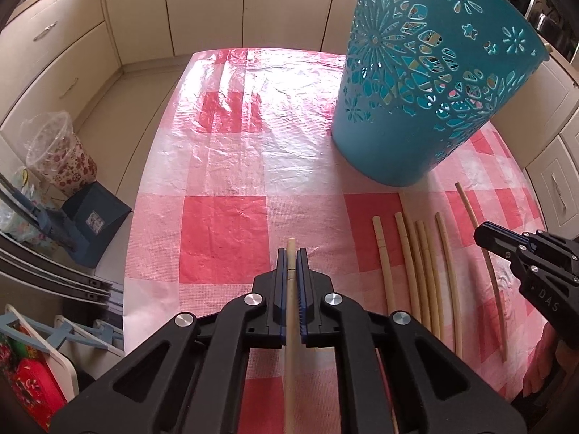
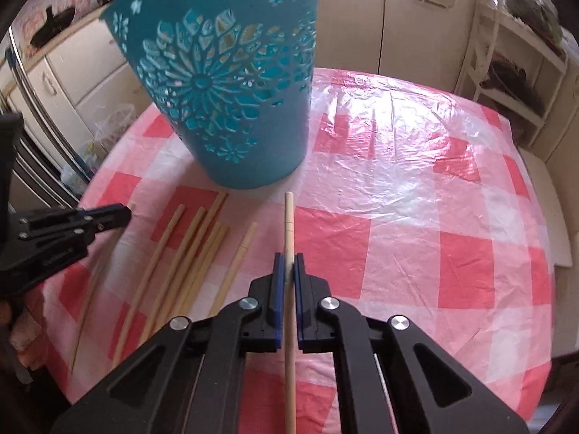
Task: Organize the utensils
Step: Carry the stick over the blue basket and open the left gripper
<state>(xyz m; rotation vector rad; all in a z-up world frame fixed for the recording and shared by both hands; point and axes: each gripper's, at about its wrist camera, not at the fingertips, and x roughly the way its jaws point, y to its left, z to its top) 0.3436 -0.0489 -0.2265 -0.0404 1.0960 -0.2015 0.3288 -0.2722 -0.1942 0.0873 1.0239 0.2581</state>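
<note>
Right now I have my left hand-held gripper closed tight on a pale wooden chopstick, which runs straight up between the blue pads with its blunt end poking out just past the fingertips. My right hand-held gripper is clamped the same way on a second chopstick, whose end reaches further beyond the tips, towards the base of the teal basket. Both sticks are held above the bench at a downward slant.

Between the two grippers, a loose row of chopsticks lies flat on the bench, roughly side by side, with one thinner stick a little apart, under the right gripper as seen from the left wrist camera. The basket stands upright just behind them, its wall cut through with flower patterns; a few pale sticks show through the cut-outs.

A red-and-white checked plastic cloth covers the bench, wrinkled and glaring under the light. Cream cabinets ring the room, a lined floral bin sits on the floor, and a white shelf rack stands at the far side.
</note>
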